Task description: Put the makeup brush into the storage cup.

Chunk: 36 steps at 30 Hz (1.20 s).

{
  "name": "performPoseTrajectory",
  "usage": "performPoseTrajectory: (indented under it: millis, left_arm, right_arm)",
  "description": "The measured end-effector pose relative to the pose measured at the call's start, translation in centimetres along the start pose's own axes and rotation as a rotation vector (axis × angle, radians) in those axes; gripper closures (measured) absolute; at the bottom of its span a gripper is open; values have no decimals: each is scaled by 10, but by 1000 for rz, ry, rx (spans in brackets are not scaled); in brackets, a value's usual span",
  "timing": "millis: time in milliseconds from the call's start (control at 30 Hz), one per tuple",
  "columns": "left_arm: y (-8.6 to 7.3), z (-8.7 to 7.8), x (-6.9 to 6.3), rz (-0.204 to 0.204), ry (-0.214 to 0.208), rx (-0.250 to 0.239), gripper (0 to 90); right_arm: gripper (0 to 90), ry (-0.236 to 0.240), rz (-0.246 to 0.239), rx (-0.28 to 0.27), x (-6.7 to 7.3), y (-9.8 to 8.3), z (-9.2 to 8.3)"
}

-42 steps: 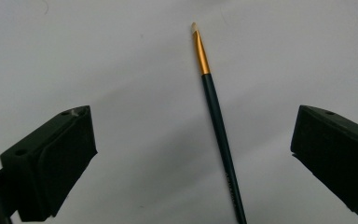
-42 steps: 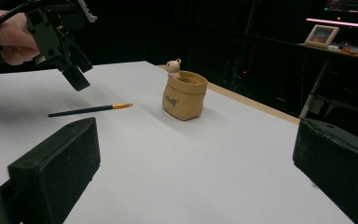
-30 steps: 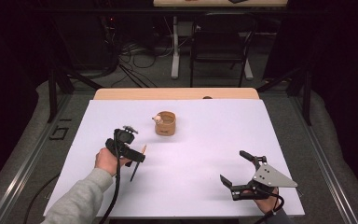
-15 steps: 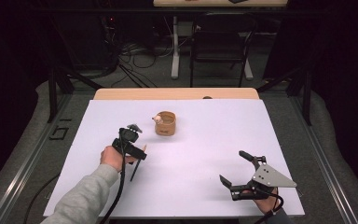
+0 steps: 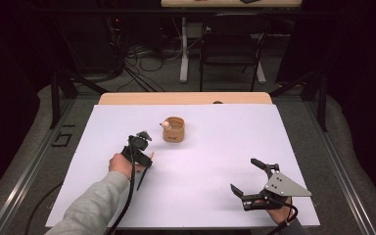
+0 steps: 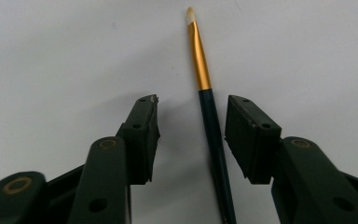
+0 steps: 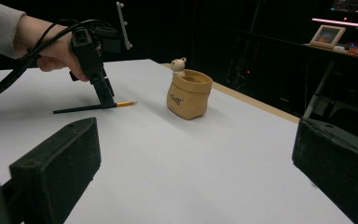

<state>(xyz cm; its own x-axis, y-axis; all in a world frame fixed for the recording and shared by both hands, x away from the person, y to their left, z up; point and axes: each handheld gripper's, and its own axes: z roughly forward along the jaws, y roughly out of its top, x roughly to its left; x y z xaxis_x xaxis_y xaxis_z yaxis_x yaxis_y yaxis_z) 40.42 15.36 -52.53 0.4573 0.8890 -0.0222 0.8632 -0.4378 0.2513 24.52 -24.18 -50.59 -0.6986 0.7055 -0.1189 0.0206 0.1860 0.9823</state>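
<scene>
My left hand-held gripper (image 6: pixel 192 135) has been closing around the paintbrush (image 6: pixel 208 109) on the table (image 5: pixel 215 147), not pinching yet. My right hand-held gripper (image 5: pixel 248 178) stays wide.

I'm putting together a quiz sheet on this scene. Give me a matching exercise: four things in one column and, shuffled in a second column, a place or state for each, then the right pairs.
Things:
1. paintbrush
2. pouch-shaped holder
3. left gripper
4. right gripper

Places or states:
A. stands upright toward the far middle of the white table, a small bear figure at its rim
B. lies flat on the table between two black jaws
C. jaws wide open, nothing between them, near the table's front right corner
D. lowered over the brush handle, jaws just closing, pads not yet on it

Pairs: 1-B, 2-A, 3-D, 4-C
</scene>
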Motion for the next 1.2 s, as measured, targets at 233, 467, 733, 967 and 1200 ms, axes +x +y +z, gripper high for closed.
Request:
performPoseTrajectory:
  millis: [233,467,733,967,1200]
  left_arm:
    - [-1,1,-3,8,10,10,629]
    - [-1,1,-5,12,0,11,718]
    - [0,2,1,-4,-11,17,823]
    - [5,2,2,13,-15,48,823]
    - [9,2,-1,59,-1,74,831]
  right_arm:
    - [4,-3,-1,1,0,0,0]
    - [4,0,-3,2,0,0,0]
    - [4,3,-7,7,0,0,0]
    - [5,8,-20,16,1,0,1]
    - [5,8,-25,18,2,0,0]
